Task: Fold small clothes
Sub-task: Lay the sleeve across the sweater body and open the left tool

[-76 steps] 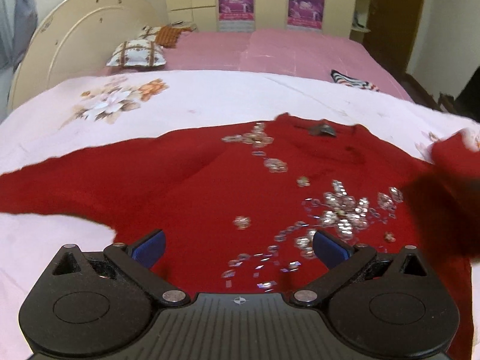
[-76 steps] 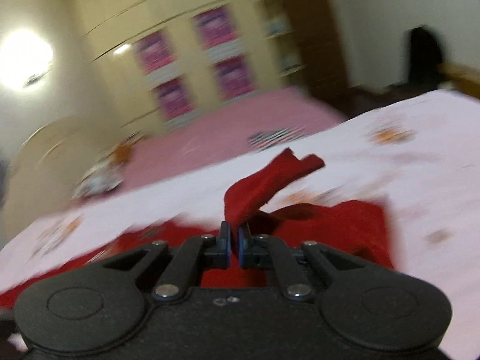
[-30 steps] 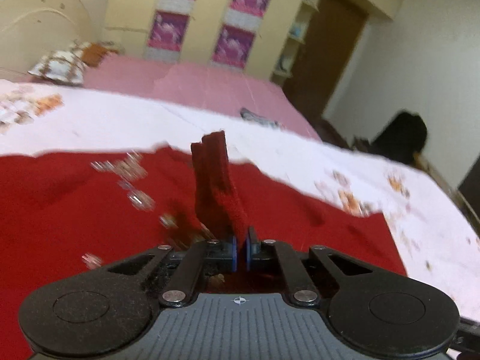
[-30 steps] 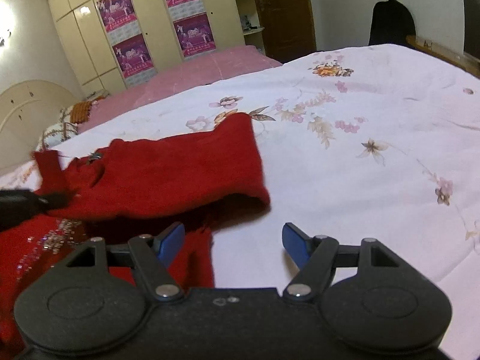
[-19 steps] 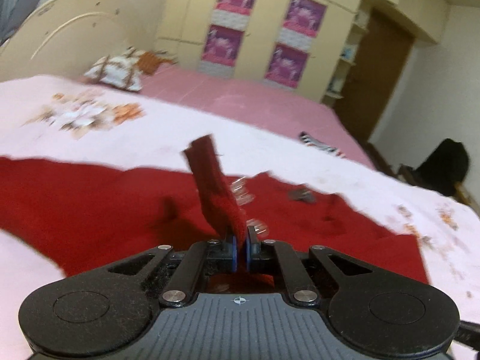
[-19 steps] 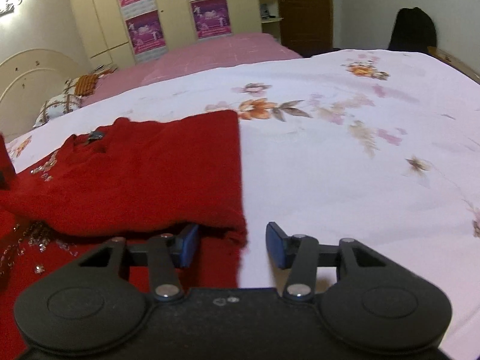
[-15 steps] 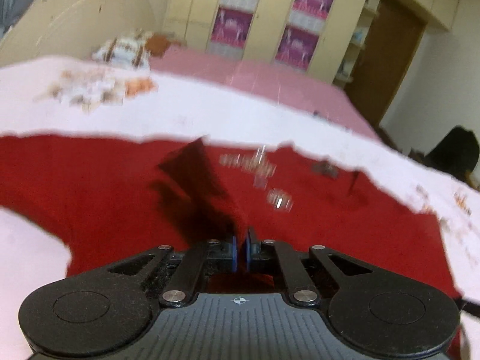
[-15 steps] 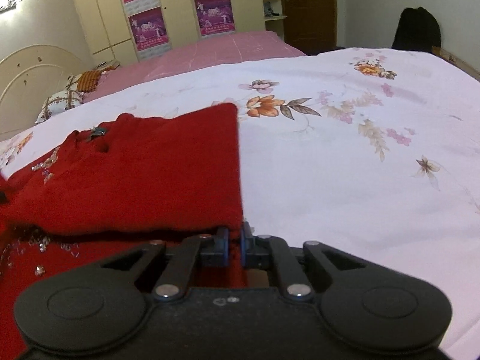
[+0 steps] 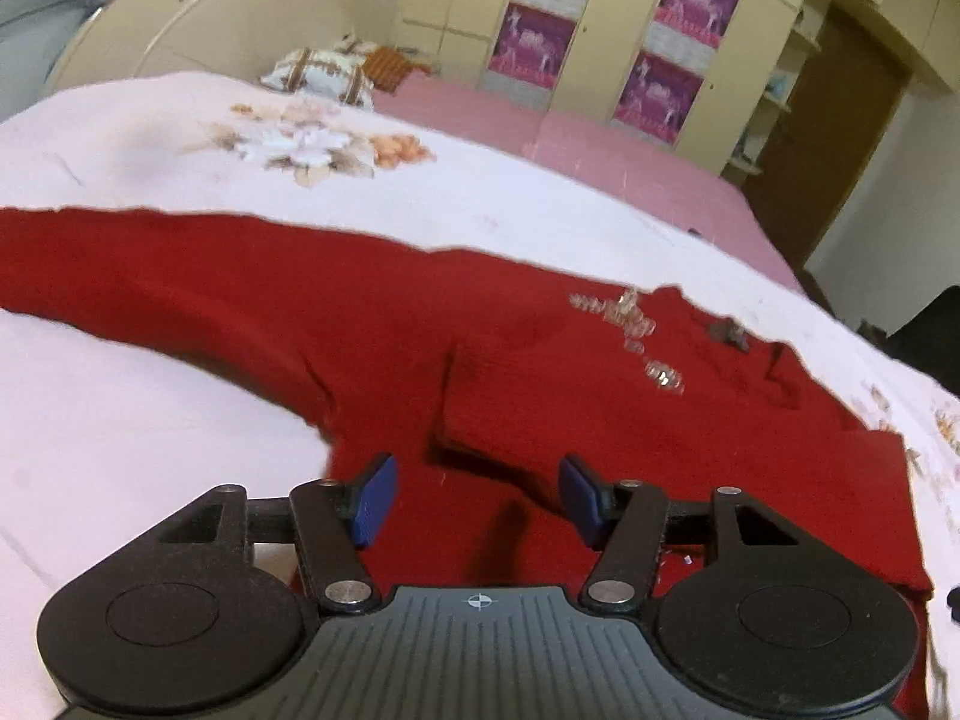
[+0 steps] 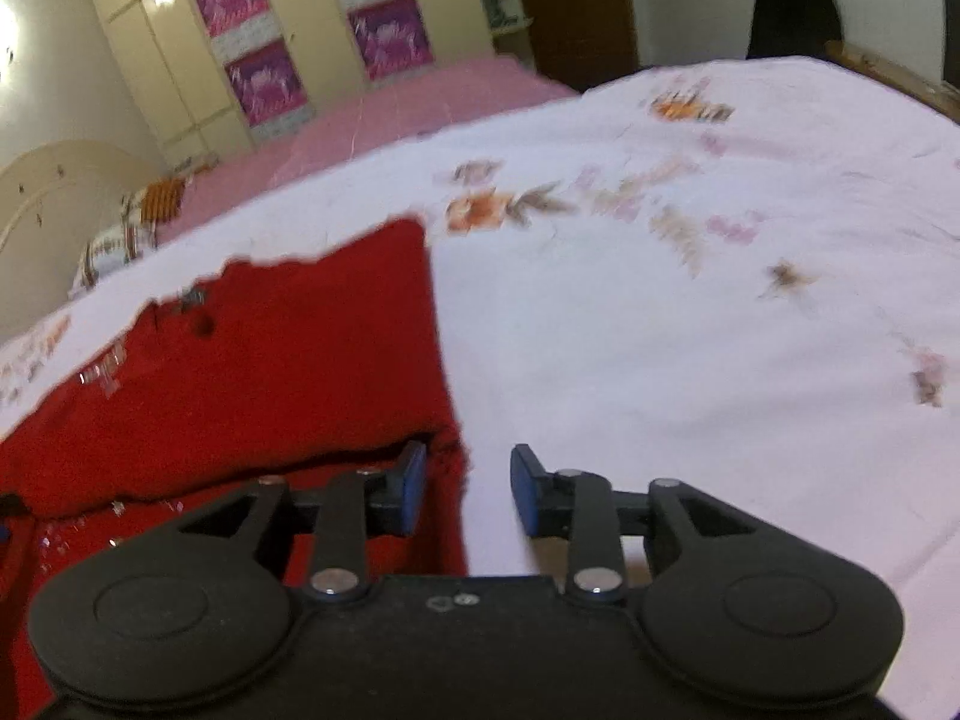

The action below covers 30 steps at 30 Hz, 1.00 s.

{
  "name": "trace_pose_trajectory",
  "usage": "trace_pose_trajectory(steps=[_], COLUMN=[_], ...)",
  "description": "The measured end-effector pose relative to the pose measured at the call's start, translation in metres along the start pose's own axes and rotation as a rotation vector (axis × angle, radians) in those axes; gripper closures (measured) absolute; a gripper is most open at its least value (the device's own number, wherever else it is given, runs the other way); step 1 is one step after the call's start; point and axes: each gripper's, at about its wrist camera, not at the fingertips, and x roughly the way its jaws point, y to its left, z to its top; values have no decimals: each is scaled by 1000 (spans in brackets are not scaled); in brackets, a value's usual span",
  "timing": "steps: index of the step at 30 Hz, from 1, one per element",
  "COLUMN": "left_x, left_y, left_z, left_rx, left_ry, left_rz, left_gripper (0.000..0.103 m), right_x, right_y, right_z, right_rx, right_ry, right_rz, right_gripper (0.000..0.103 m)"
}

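A red knit sweater (image 9: 252, 300) with silver sequins (image 9: 636, 324) lies flat on the white floral bedspread (image 9: 180, 138). Its right sleeve (image 9: 600, 414) is folded across the body; the left sleeve stretches out to the left. My left gripper (image 9: 477, 501) is open and empty, low over the sweater's lower body, just in front of the folded sleeve's cuff. In the right wrist view the sweater (image 10: 288, 348) shows its folded right edge. My right gripper (image 10: 468, 489) is open and empty, straddling that edge at the fold's near corner.
A pink bed (image 9: 576, 138) with a patterned pillow (image 9: 324, 69) lies beyond, against a cream headboard (image 9: 198, 18). Wardrobes with purple posters (image 9: 678, 48) and a brown door (image 9: 840, 120) stand behind. White floral bedspread (image 10: 720, 300) spreads to the right of the sweater.
Both grippers have opened. The left let go of the sleeve cuff, which now lies flat on the sweater. The right let go of the sweater's folded edge.
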Motion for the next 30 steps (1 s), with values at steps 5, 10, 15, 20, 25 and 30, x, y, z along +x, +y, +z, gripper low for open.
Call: trace_pose_trajectory(steps=[5,10,15,20,25,30], left_x=[17,45,56,57,58,52], left_y=[-20,-37,-44,-48,-51,-49], left_z=[10,7,8,5,-1,3], left_rx=[40,79,127,161,194,182], left_ry=[-6,15,-9,-18,-40,-30], left_rz=[-43,-34,8,26,41,38], left_gripper=[44,44,44,44,44,44], right_x=[29,74,105,120,114,97], right_y=[12,25,27,19,18,15], right_z=[25,42,58,67,55,62], right_rx=[-25,-47,-19,55,-18,6], right_ry=[8,42,52,55,-1,-44], right_rz=[43,62,114,159,8,96], right_gripper=[42,43,49,95,95,77])
